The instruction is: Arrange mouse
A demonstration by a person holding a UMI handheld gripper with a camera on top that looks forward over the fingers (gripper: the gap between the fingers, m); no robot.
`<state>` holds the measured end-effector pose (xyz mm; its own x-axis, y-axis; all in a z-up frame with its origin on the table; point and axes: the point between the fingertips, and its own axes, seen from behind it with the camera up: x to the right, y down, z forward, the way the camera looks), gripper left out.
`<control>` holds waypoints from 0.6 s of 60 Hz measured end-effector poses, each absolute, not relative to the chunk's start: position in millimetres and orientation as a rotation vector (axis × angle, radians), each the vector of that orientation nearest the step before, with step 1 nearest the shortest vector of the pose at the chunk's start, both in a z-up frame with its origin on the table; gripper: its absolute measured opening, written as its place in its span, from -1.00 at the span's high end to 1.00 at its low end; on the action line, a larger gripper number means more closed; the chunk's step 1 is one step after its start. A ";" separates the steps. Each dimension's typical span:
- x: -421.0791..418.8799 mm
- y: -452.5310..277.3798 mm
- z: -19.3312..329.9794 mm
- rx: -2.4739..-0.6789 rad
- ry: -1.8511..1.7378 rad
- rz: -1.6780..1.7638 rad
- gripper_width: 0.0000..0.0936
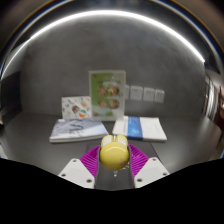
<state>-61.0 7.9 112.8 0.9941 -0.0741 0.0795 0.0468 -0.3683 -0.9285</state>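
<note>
The gripper (113,168) sits at the six o'clock position of the gripper view, its two fingers reaching forward with their magenta pads (87,160) facing inward. Between those pads lies the mouse (113,152), a small rounded yellowish object with a pale upper part, and both pads look pressed against its sides, so the claw is closed on it. The mouse is held just above the grey table (40,140), whose surface spreads out ahead toward a plain grey wall. Just beyond the mouse, toward twelve o'clock, a white booklet (139,127) with a blue edge lies flat on the table. At about ten o'clock from the mouse lies another flat printed book (78,130) with a pale cover. Behind these, a small picture card (76,107) leans near the wall at roughly eleven o'clock, and a taller green-and-white poster (107,95) stands upright against the wall at twelve o'clock. To the one o'clock side of the poster, a row of white wall sockets (144,94) is fixed to the wall
</note>
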 end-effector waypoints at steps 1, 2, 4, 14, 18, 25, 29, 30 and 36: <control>-51.9 10.1 103.6 -1.963 0.032 -0.118 0.18; -43.8 12.2 93.9 -1.983 0.045 -0.107 0.18; -30.8 14.9 75.9 -2.023 0.065 -0.079 0.18; -8.7 26.3 20.5 -2.139 0.029 0.016 0.18; -11.1 27.4 6.3 -2.179 0.009 0.062 0.18; -14.0 23.2 -10.3 -2.211 -0.046 0.083 0.16; -15.4 22.9 -9.9 -2.209 -0.056 0.098 0.07; -16.0 22.9 -9.5 -2.207 -0.061 0.103 0.02; -19.8 22.2 -8.3 -2.207 -0.105 0.133 -0.16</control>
